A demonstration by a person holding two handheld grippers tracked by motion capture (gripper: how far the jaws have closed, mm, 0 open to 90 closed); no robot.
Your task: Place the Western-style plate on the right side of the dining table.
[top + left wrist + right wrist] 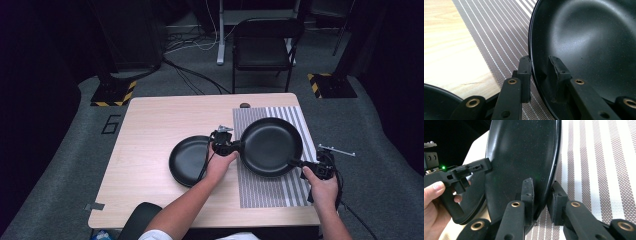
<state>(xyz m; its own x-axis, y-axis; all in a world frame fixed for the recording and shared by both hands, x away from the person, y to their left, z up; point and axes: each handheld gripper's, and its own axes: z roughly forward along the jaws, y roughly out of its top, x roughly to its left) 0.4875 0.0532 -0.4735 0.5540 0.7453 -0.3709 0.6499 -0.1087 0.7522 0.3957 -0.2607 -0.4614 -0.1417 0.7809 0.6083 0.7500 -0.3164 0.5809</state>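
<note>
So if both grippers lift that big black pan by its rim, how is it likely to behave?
The big black pan looks rigid, so it probably won't flex. Its smooth, glossy wall could slip between the jaws of the left gripper and right gripper, which pinch only thin rim. It seems wide and shallow, so it may tilt if one side lags.

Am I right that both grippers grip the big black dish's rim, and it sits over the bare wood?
Not quite. Both the left gripper and right gripper do straddle the rim of the big black dish, but the high view shows it over the striped placemat, not bare wood. The smaller black dish lies on the wood.
</note>
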